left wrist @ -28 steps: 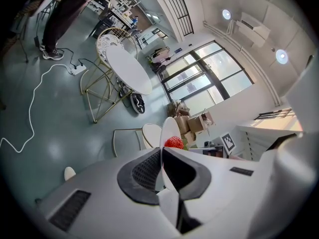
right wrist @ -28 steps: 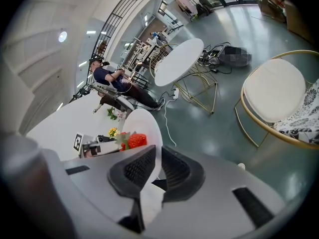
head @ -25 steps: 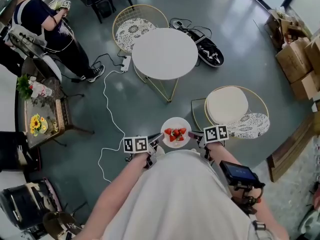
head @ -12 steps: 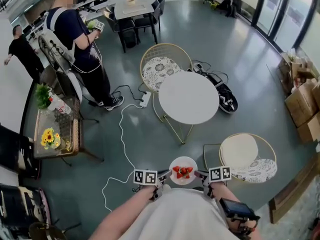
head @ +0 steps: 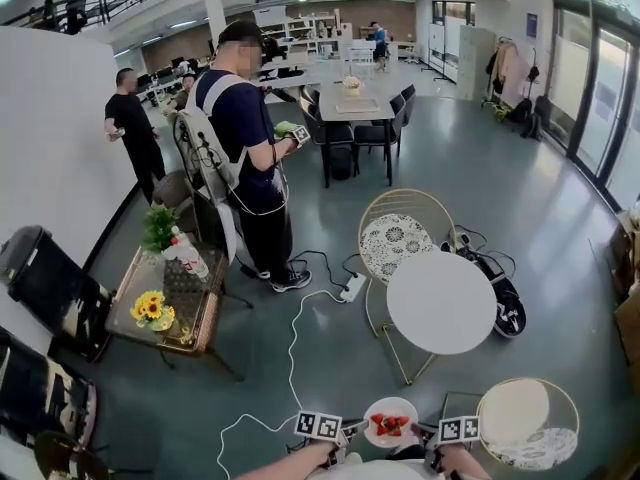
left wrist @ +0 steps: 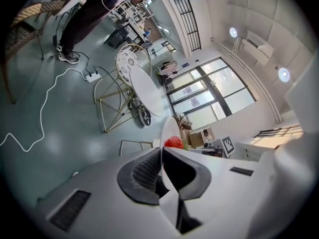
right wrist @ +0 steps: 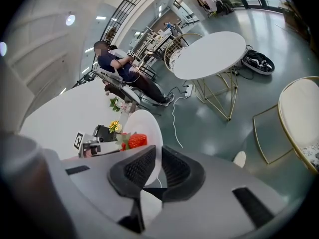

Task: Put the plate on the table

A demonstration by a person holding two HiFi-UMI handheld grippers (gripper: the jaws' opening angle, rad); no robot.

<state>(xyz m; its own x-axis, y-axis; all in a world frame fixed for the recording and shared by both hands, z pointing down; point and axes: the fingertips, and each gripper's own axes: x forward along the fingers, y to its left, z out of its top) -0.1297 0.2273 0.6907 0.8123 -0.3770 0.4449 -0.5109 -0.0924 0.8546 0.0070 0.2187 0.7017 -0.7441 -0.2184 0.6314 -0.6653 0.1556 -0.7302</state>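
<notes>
White plate (head: 392,406) with a small heap of strawberries (head: 388,425) hangs in the air between the two grippers, held by opposite edges and well short of the table (head: 441,303). The left gripper (head: 355,431) has its jaws closed down on the plate's near-left rim. In the left gripper view the rim runs as a thin white edge straight up out of the narrow slot between the ribbed pads (left wrist: 144,171), and one strawberry (left wrist: 173,143) shows just past the tips. The right gripper (head: 426,432) is clamped the same way on the opposite rim. In the right gripper view the plate (right wrist: 144,123) stands between its dark pads (right wrist: 138,169) and spreads out beyond them, with a strawberry (right wrist: 137,140) lying on it just past the left pad.

The round white table lies ahead of both grippers and a little to the right, well apart from the plate, on thin gold legs. A gold wire chair (head: 400,236) with a patterned cushion stands at the table's far side. A second gold chair (head: 527,423) sits close to the right of the right gripper. A white cable (head: 292,353) trails over the grey floor ahead of the left gripper to a power strip (head: 352,288) near the table's foot. Farther off to the left, a person (head: 245,138) in a dark shirt stands beside a low side table (head: 165,303) that carries yellow flowers (head: 148,308).
</notes>
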